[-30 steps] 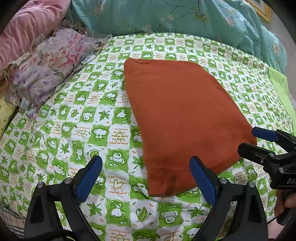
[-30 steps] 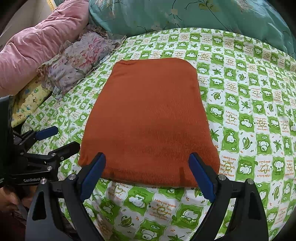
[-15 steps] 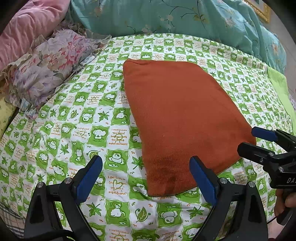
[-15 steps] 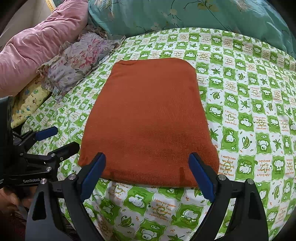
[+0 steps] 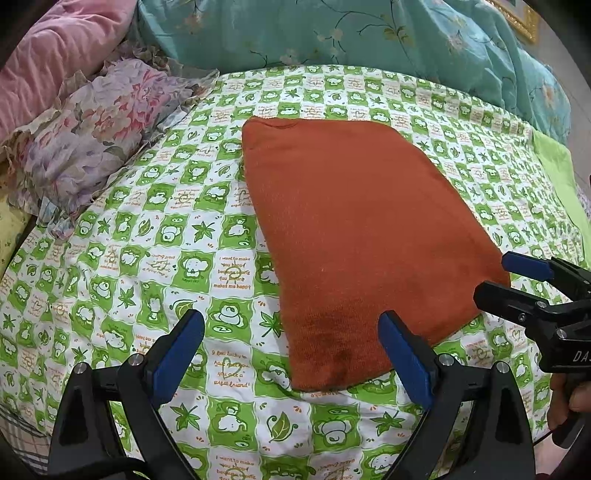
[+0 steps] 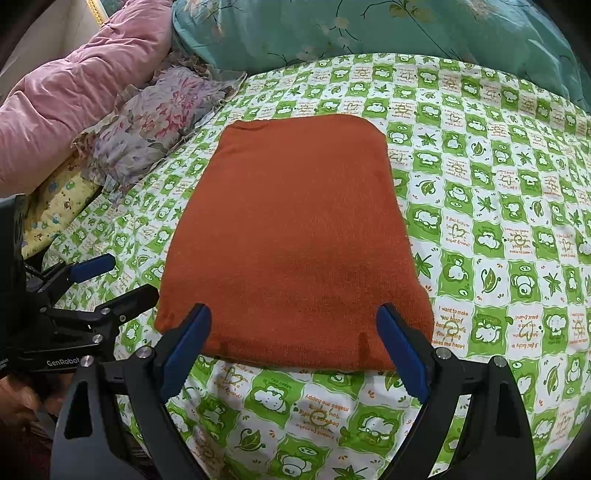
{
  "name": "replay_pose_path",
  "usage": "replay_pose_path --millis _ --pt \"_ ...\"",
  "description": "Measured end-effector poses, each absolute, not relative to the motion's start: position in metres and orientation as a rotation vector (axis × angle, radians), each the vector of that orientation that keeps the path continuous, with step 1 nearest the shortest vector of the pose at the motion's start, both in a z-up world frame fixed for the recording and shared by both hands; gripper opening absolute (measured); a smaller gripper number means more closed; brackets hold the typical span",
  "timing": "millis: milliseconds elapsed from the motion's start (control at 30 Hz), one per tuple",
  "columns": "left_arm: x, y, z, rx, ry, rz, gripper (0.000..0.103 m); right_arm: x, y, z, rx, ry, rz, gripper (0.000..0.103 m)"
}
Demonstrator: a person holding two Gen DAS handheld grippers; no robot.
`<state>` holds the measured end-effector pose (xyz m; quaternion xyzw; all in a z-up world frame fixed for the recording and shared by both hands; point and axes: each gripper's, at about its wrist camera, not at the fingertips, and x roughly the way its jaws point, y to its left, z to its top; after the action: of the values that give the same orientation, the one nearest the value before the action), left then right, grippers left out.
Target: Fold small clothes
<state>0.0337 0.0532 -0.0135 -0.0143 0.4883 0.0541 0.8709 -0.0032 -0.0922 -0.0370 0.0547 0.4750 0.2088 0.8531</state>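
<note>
Both grippers, left gripper [image 5: 291, 354] and right gripper [image 6: 295, 347], spread wide, empty, unmoved from a second back. Rust-orange garment [image 6: 295, 236] flat mid-frame on green checked sheet [image 6: 480, 206], unchanged. Likely paused before next fold.

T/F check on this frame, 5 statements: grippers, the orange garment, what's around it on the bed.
1. Both grippers are open and hold nothing. True: the left gripper and right gripper stand wide with no cloth pinched.
2. The orange garment lies crumpled in a heap. False: it lies flat as a neat folded rectangle.
3. It rests on a green-and-white checked sheet. True.
4. A floral pillow lies on top of the garment. False: it sits apart, off to the garment's left.
5. A teal flowered quilt lies beyond the garment. True.
</note>
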Motion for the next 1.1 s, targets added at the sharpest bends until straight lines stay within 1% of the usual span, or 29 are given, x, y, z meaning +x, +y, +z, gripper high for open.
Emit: replay_pose_path --millis 1100 --pt "0.036 0.0527 -0.012 -0.024 1.021 0.095 0.095 -0.0032 -0.0928 -0.0357 0.121 0.994 0.432 0.091"
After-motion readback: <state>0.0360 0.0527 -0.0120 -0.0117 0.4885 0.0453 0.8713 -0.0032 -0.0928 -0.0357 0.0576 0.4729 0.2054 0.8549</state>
